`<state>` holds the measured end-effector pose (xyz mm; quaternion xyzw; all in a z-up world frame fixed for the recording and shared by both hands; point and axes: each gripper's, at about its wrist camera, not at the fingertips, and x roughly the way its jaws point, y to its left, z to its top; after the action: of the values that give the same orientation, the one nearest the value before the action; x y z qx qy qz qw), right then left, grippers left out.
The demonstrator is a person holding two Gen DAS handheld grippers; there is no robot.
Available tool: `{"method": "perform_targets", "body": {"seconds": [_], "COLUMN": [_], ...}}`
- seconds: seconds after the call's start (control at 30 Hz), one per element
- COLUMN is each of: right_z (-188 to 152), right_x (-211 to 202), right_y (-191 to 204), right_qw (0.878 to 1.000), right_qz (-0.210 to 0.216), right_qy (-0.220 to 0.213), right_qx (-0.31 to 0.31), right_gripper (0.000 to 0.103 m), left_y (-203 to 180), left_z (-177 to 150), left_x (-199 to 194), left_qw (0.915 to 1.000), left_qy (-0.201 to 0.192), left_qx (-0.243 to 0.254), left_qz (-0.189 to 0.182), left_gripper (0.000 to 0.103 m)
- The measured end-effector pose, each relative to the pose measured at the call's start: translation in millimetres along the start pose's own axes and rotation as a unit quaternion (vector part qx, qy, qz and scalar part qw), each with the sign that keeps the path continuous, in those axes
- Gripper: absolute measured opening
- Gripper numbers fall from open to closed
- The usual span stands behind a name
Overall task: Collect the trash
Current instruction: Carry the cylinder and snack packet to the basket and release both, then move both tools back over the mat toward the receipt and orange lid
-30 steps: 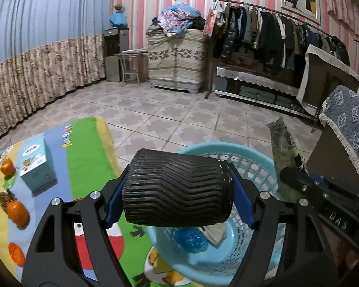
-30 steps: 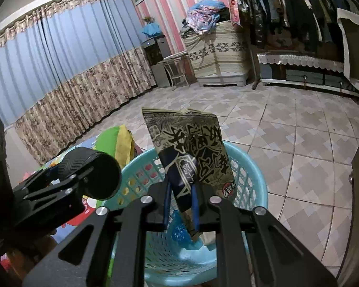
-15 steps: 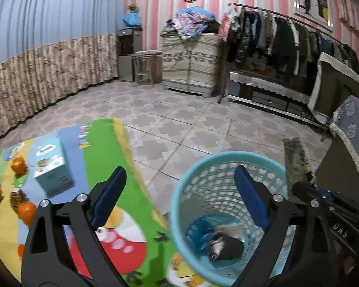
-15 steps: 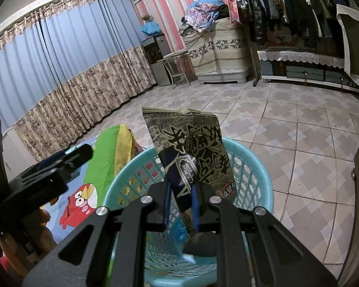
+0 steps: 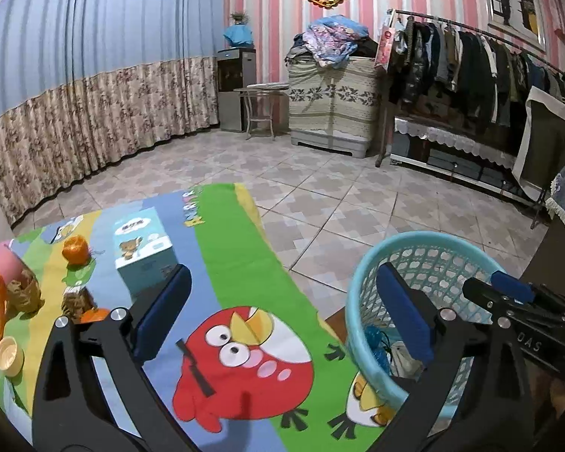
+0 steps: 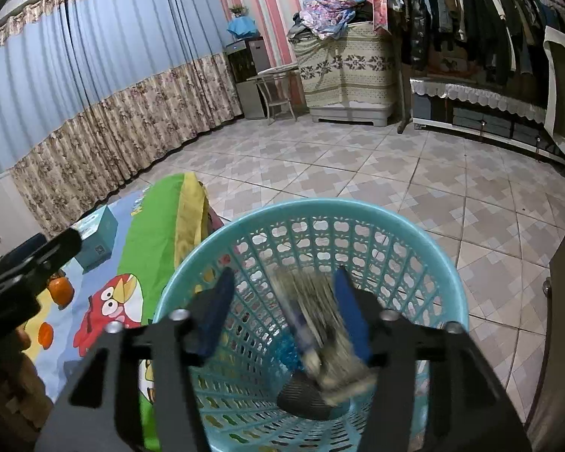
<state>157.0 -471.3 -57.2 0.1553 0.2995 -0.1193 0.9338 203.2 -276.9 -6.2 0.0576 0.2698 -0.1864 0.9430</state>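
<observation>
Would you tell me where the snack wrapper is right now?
In the right wrist view the snack wrapper is a blur inside the blue basket, between the opening right gripper's pads, above the dark ribbed object at the bottom.

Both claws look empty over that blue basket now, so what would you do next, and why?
Probably swing the left gripper back over the cartoon mat toward the leftovers beside the tissue box. Its jaws are opening with nothing between them; the right gripper is opening too, its snack wrapper blurred, dropping into the basket.
</observation>
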Motion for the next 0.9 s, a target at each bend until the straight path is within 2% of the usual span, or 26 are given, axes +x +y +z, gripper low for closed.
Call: {"method": "perform_targets", "body": {"seconds": [0.03, 0.1, 0.13, 0.2, 0.3, 0.43, 0.63, 0.8, 0.9], "right_z": [0, -1, -2, 1, -1, -2, -8, -20, -28], "right_x": [1, 1, 0, -2, -6, -18, -34, -38, -37], "right_y": [1, 5, 6, 7, 13, 30, 71, 105, 119], "right_qw": [1.0, 1.0, 1.0, 0.999, 0.999, 0.998, 0.996, 0.994, 0.994], "right_qz": [-0.008, -0.02, -0.029, -0.04, -0.04, -0.038, -0.007, 0.019, 0.025], "right_qy": [0.0, 0.001, 0.0, -0.006, -0.01, -0.025, -0.042, -0.036, -0.026], "right_qx": [-0.002, -0.008, -0.01, -0.015, -0.021, -0.039, -0.073, -0.097, -0.101], "right_gripper": [0.073, 0.076, 0.082, 0.088, 0.088, 0.094, 0.096, 0.096, 0.096], "left_y": [3, 9, 12, 22, 41, 66, 118, 172, 202], "left_z": [-1, -5, -7, -11, -21, -32, -54, -80, -94], "left_x": [-1, -5, -7, -13, -25, -42, -73, -95, -102], "left_qw": [1.0, 1.0, 0.9999, 0.9998, 0.9993, 0.9984, 0.9944, 0.9869, 0.9813], "left_qy": [0.0, 0.0, 0.0, -0.001, 0.003, 0.003, 0.013, 0.031, 0.048], "left_qx": [0.0, -0.003, -0.004, -0.011, -0.027, -0.034, -0.047, -0.07, -0.098], "left_qz": [0.002, 0.008, 0.012, 0.019, 0.024, 0.046, 0.094, 0.142, 0.159], "left_gripper": [0.096, 0.096, 0.096, 0.097, 0.097, 0.097, 0.097, 0.097, 0.097]}}
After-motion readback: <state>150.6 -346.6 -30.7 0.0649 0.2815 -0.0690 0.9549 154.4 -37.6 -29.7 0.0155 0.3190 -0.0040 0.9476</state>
